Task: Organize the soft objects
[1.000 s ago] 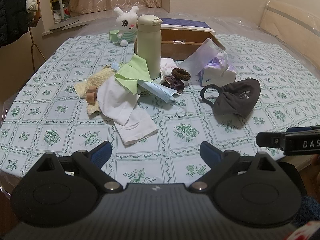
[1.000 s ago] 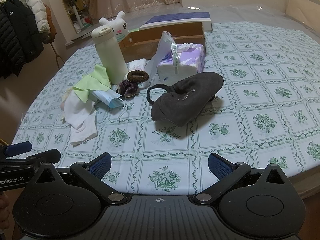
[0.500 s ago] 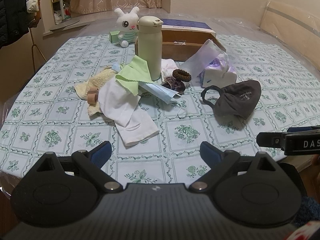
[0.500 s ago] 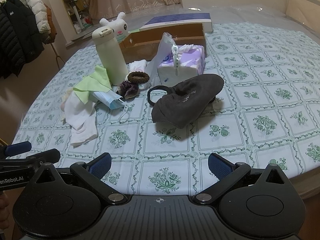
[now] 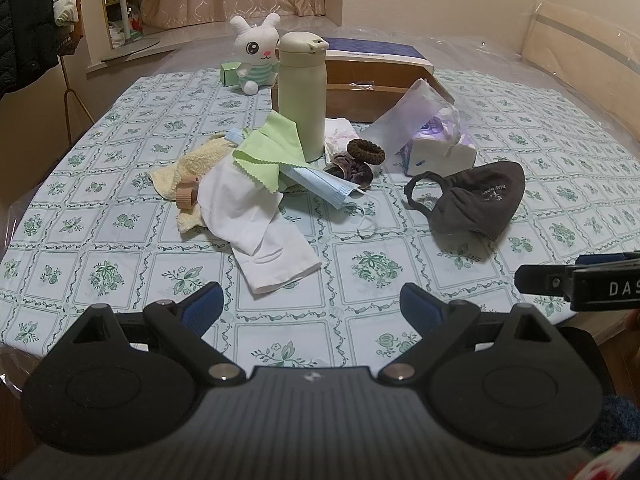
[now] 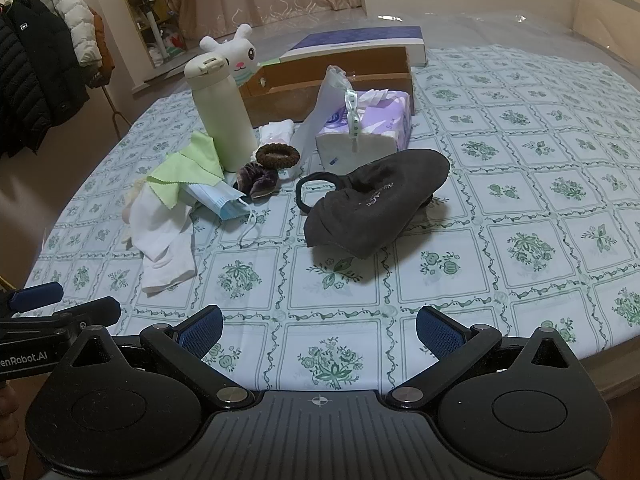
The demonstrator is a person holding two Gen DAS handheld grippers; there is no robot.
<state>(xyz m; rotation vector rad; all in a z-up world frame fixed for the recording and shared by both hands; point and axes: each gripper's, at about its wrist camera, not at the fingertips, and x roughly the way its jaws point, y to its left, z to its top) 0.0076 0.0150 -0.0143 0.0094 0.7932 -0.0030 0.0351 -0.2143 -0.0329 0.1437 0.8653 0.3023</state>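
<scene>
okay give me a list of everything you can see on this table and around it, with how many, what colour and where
table: 1, green floral cloth, fills view
bottle: 1, pale green, upright, centre
plush rabbit: 1, white, behind bottle
cardboard box: 1, brown, far centre
book: 1, blue-white, behind box
tissue pack: 1, purple-white, before box
dark face mask: 1, charcoal, right of pile
blue face mask: 1, light blue, in pile
green cloth: 1, lime, top of pile
white garment: 1, white, front of pile
yellow towel: 1, cream, left of pile
scrunchies: 2, brown and purple, beside bottle
jackets: several, black, white, far left
left gripper: 1, black, blue pads, open
right gripper: 1, same, open
</scene>
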